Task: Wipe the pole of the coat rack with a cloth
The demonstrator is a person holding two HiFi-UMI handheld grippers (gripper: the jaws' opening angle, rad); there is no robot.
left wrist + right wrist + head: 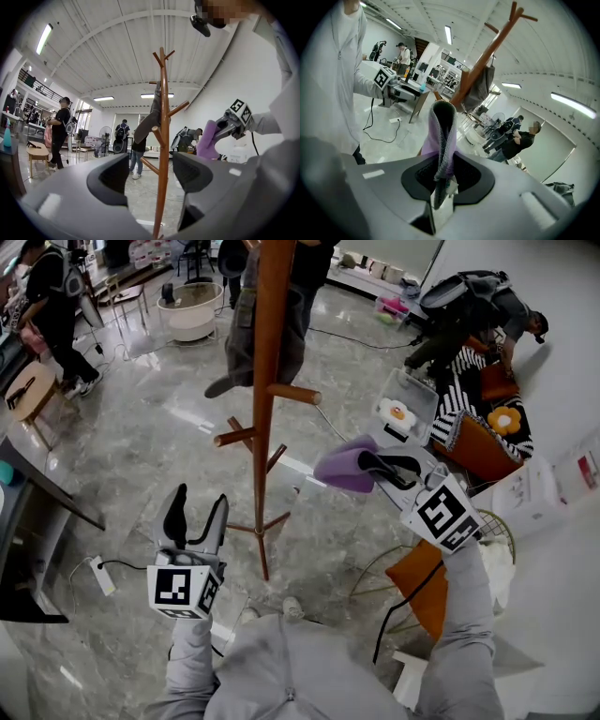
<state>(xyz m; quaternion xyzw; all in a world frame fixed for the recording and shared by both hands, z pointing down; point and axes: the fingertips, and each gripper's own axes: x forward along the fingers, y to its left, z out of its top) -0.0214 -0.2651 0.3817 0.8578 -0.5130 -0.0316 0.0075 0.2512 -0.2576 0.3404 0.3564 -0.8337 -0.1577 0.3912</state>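
I see a shiny grey stone floor (159, 437) with a white power strip (102, 575) lying on it. A round white table (192, 310) stands far back. An orange cushion (412, 576) lies on the floor. The wall (558, 371) is white. A long light (45, 38) glows on the white ceiling (117, 56).

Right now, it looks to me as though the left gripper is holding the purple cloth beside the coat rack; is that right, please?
Not quite: the right gripper holds the purple cloth beside the coat rack, its jaws shut on it, as the right gripper view shows. The left gripper is open and holds nothing.
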